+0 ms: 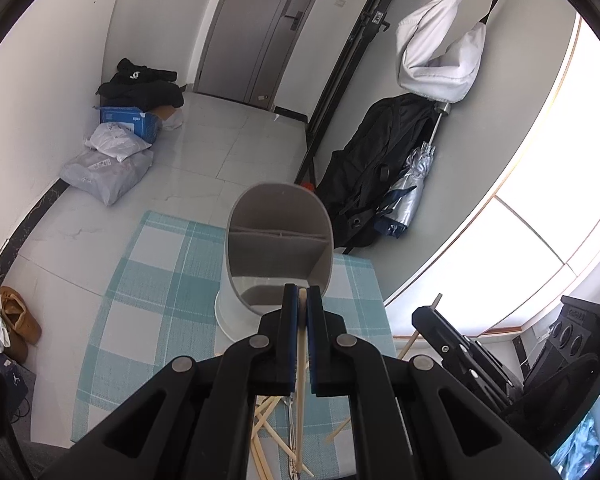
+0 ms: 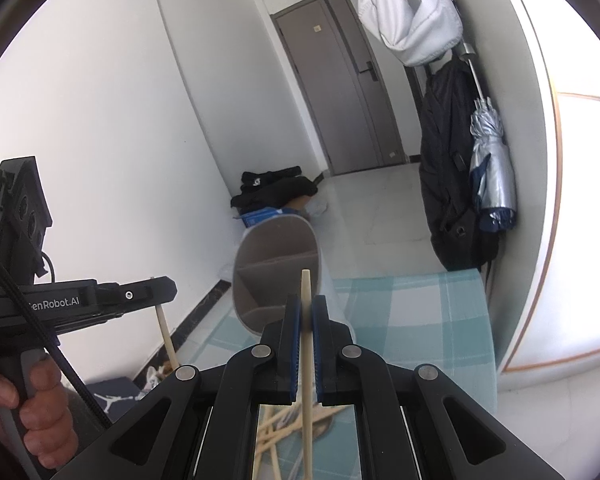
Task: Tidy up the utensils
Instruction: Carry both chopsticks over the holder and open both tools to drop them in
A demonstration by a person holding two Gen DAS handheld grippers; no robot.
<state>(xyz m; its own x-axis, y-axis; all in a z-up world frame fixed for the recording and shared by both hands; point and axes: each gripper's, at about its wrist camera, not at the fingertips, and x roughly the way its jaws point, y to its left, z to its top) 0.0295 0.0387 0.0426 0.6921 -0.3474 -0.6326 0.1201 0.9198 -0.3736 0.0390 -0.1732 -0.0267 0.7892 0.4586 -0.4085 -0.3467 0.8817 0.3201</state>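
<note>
A grey oval utensil holder [image 1: 280,240] with inner dividers stands on the teal plaid tablecloth [image 1: 148,280]. My left gripper [image 1: 302,290] hovers just before its near rim, shut on a pale wooden chopstick [image 1: 300,360] that hangs down between the pads. My right gripper [image 2: 307,300] is shut on another chopstick [image 2: 306,284], whose tip pokes up in front of the holder [image 2: 276,272]. Each gripper shows in the other's view: the right gripper [image 1: 420,314] at the holder's right, the left gripper [image 2: 168,290] at its left. Several loose chopsticks [image 1: 268,432] lie on the cloth beneath.
A hand [image 2: 40,400] grips the left tool's handle. Beyond the table's far edge is tiled floor with parcels [image 1: 108,164], a blue box [image 1: 134,120] and black clothes [image 1: 140,88]. A black backpack [image 1: 372,168], a folded umbrella [image 2: 492,168] and a white bag [image 1: 440,56] hang on the right wall.
</note>
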